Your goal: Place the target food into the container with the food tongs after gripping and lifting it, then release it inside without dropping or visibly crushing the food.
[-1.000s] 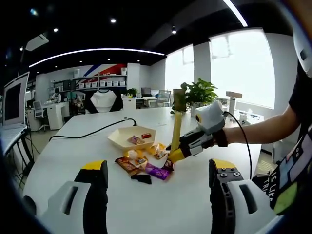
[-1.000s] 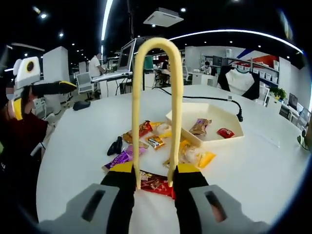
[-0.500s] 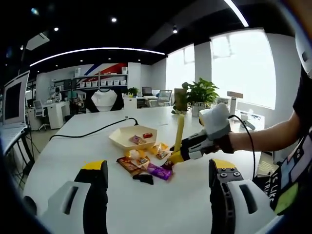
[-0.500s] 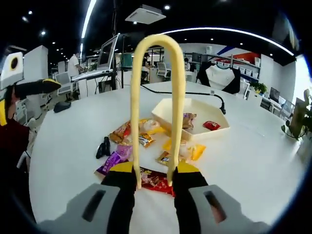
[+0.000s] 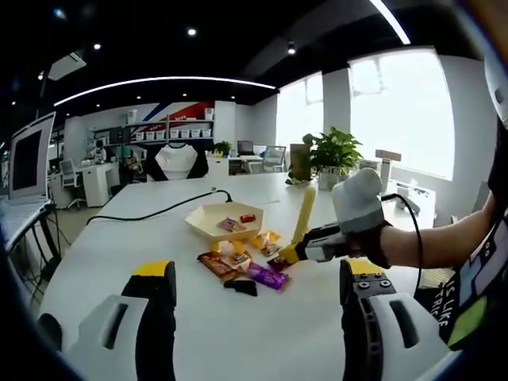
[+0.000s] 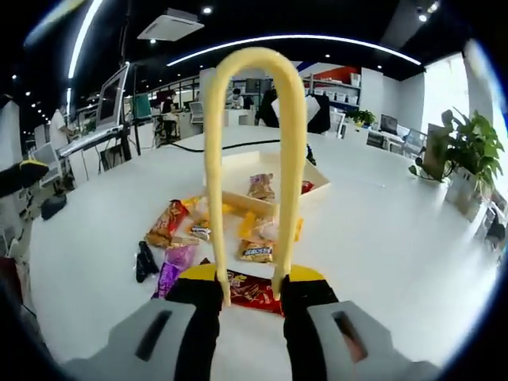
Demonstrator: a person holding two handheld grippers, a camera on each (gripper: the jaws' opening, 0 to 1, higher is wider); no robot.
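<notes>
Snacks in shiny wrappers (image 6: pixel 208 238) lie in a little heap on the white table (image 6: pixel 381 238), just in front of the container (image 6: pixel 262 178). At the left of the heap in the right gripper view is a small black thing (image 6: pixel 144 262), then a purple packet (image 6: pixel 171 266) and an orange packet (image 6: pixel 167 222). A dark red packet (image 6: pixel 252 292) lies right by the right gripper (image 6: pixel 250 298). Its jaws are closed on the two ends of the yellow food tongs (image 6: pixel 252 159), which stand up in a tall loop. The container is a pale tray with two snacks inside. In the left gripper view, the left gripper (image 5: pixel 258 305) has its jaws wide apart and holds nothing. A potted plant (image 5: pixel 332 155) stands far back on the right.
</notes>
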